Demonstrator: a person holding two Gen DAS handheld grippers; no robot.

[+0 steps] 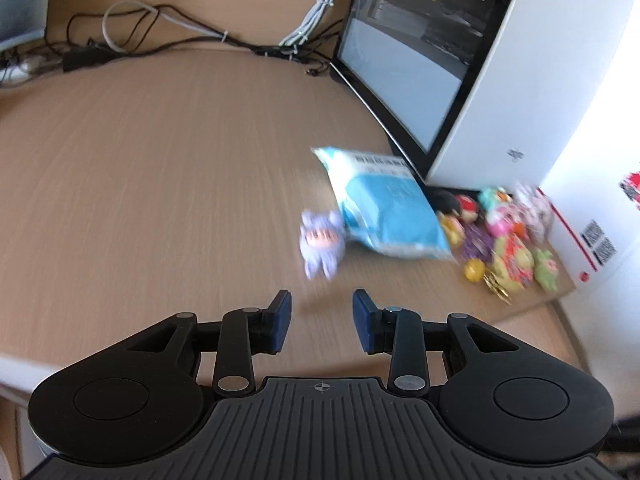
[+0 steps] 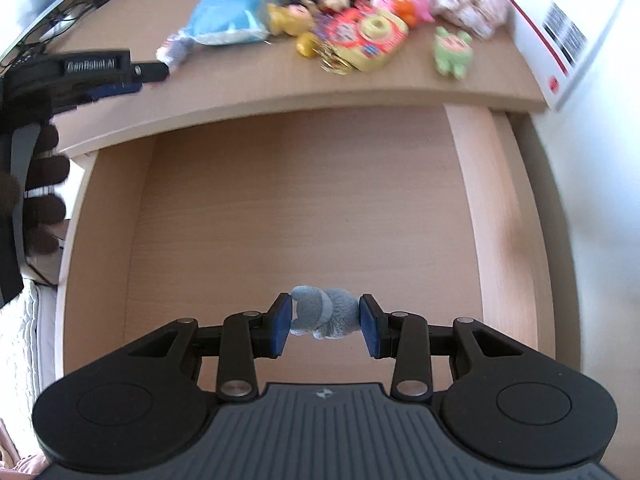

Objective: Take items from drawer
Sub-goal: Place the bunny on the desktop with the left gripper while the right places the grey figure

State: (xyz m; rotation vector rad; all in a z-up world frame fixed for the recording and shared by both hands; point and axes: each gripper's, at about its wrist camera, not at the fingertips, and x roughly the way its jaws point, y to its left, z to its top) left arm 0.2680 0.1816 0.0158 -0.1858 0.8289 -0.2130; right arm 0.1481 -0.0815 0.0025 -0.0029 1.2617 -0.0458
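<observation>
My right gripper (image 2: 323, 316) is shut on a small grey-blue plush toy (image 2: 324, 314), held over the open wooden drawer (image 2: 468, 200), whose visible floor is bare. My left gripper (image 1: 322, 314) is open and holds nothing, hovering above the desk near its front edge. Just ahead of it lies a lilac plush toy (image 1: 320, 246), next to a blue and white packet (image 1: 384, 204). The same packet (image 2: 228, 16) and a pile of small colourful toys (image 2: 360, 28) show on the desk beyond the drawer. The left gripper (image 2: 120, 76) also appears at the left of the right wrist view.
A white computer case with a glass side (image 1: 460, 72) stands at the back right of the desk (image 1: 160, 160), with cables (image 1: 160, 36) behind. A white box with red trim (image 2: 560, 40) borders the toys on the right. A gloved hand (image 2: 40, 184) holds the left gripper.
</observation>
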